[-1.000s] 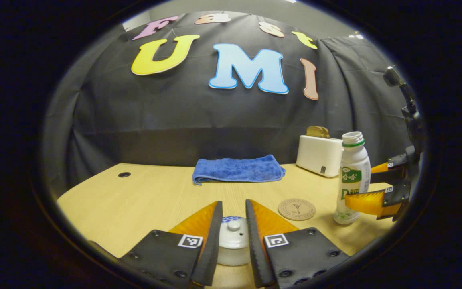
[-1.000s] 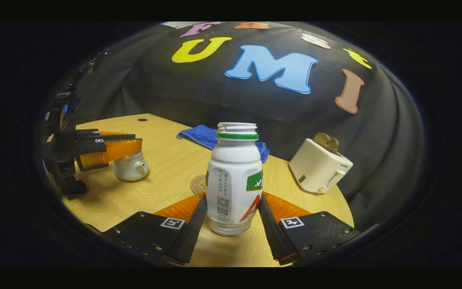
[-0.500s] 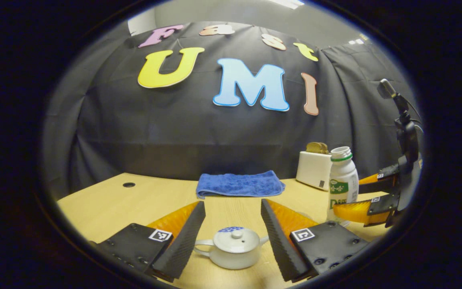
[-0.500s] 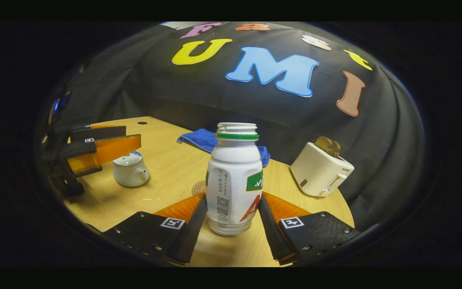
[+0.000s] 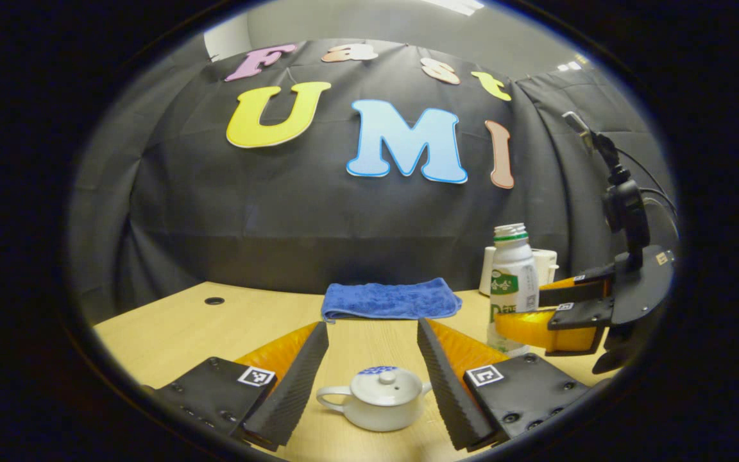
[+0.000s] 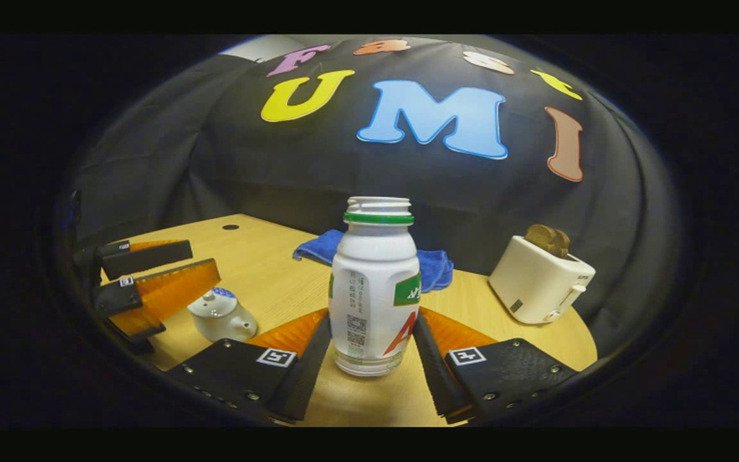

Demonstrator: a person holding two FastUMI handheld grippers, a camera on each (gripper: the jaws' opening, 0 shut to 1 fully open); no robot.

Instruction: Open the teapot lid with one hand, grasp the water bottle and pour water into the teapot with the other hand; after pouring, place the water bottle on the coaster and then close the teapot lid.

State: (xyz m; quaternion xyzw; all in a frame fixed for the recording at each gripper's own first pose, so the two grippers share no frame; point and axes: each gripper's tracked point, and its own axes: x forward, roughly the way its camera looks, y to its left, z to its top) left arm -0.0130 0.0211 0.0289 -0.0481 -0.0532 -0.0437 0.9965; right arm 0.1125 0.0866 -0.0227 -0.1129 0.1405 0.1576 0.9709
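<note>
- Left gripper view: left gripper (image 5: 373,359) held with jaws wide apart, empty, above and behind the teapot (image 5: 376,405), lid (image 5: 385,384) seated on it. Next, by judgement: lowering over the lid knob, closing, lifting the lid clear.
- Off to the right of those jaws, right gripper (image 5: 526,311) clamped on the bottle (image 5: 512,285), which looks lifted off the desk (image 5: 183,327).
- Against a second ago: jaws around the lid then, now spread and backed away.
- Right gripper view: jaws pressed on both sides of the uncapped bottle (image 6: 374,289); teapot (image 6: 223,314) low to their left. Coaster seen behind the bottle earlier, now hidden.
</note>
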